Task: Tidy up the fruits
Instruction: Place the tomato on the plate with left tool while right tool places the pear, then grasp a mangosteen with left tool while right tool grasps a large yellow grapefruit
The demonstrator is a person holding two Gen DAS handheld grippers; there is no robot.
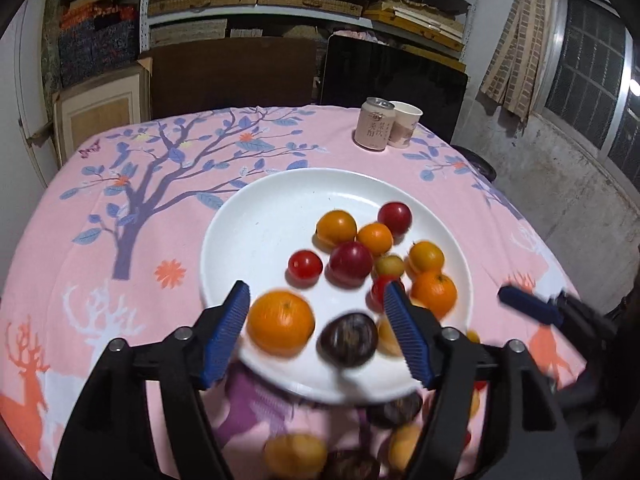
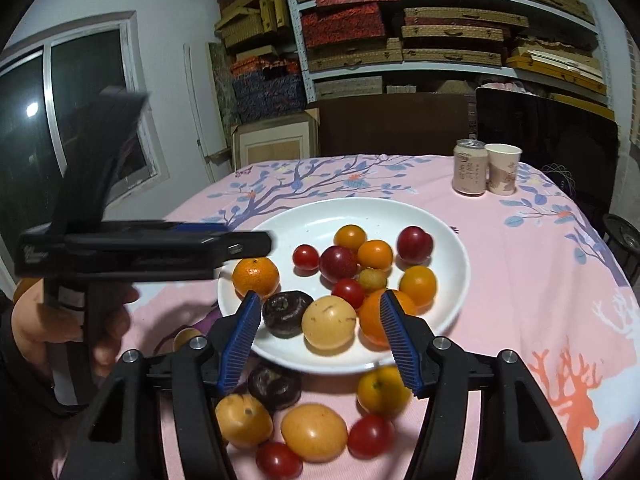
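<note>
A white plate [image 1: 256, 216] [image 2: 452, 236] on the pink tablecloth holds several oranges, red plums and tomatoes. My left gripper [image 1: 318, 300] is open over the plate's near edge, with an orange [image 1: 280, 322] and a dark brown fruit [image 1: 348, 339] between its fingers, touching neither. My right gripper [image 2: 318, 308] is open over the plate's near rim, around a dark fruit [image 2: 286, 313] and a yellow fruit [image 2: 329, 322]. Several loose fruits lie on the cloth in front of the plate, among them a yellow one [image 2: 314, 432] and a tomato [image 2: 370, 436].
A drink can [image 1: 373, 123] [image 2: 470, 168] and a paper cup [image 1: 404, 124] [image 2: 503, 168] stand at the table's far right. The left gripper's body [image 2: 140, 248] and the hand holding it fill the left of the right wrist view. Shelves of boxes stand behind.
</note>
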